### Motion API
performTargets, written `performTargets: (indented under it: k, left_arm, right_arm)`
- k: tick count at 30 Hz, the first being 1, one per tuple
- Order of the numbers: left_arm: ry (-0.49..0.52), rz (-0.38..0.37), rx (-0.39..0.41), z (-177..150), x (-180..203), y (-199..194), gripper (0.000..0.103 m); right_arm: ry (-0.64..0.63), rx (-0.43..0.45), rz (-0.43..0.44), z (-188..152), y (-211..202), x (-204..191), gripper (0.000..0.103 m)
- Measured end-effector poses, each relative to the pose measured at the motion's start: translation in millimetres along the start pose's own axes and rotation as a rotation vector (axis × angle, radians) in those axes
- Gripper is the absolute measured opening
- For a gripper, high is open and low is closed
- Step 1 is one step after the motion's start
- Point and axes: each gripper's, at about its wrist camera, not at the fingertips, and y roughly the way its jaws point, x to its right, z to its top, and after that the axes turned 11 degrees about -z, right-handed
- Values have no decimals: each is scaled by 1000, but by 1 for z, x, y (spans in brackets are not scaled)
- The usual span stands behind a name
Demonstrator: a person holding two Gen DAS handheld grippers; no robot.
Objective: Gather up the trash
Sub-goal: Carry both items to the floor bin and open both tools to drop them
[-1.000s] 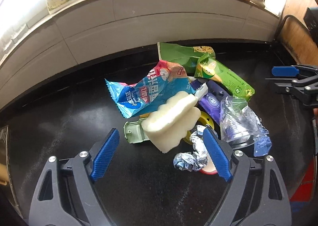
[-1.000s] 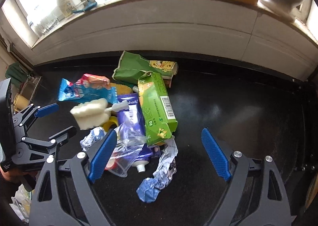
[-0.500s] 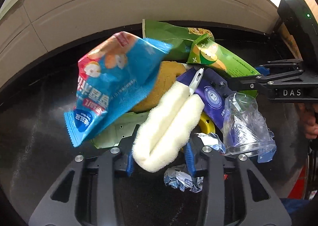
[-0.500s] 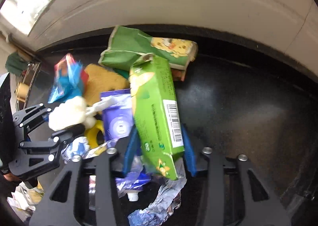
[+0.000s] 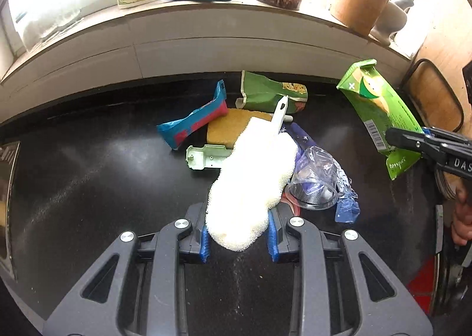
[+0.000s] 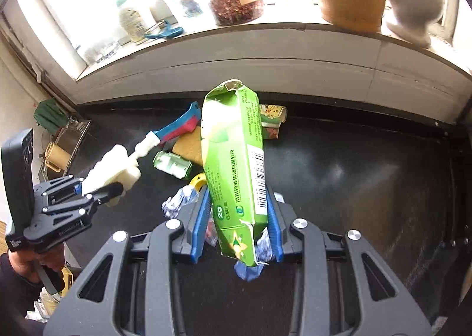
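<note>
While clamped upright, green carton (image 6: pixel 236 164), long axis toward windowsill (image 6: pixel 265 40).

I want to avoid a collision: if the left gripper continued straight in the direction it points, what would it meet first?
Probably the clear plastic cup or the pale green plastic piece beneath the white sponge brush that the left gripper clamps; depth is unclear.

Black countertop (image 5: pixel 88 176), pale tiled backsplash (image 6: pixel 295 70), sunlit windowsill (image 5: pixel 206 8) bearing jars, perhaps spices.
</note>
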Motion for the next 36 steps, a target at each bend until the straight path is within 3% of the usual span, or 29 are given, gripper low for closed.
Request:
performTargets:
  k: [10,17,22,27,30,36]
  left_arm:
    - [-8,58,40,-42,0,-50,28]
    - [-136,164,143,-110,-60,-123,28]
    - [-348,314,186,-211,-140,-186,28]
    - [-577,461,139,-334,-221,-223,28]
    - [-698,485,98,-403,-262,-224,28]
    - [-793,479,20,-485,-316,-190,28]
  right_arm:
    - [-47,23,8,-38,-39,-46,35]
    - [-212,32,141,-51,-38,-162,35]
    - [-408,-27,304,-89,-25,-295,35]
    - [-595,-162,454,-159,-7,-428,35]
    - [-692,-230,485,-209,5,-489,35]
    - [-791,-334,457,-283,49,-567,36]
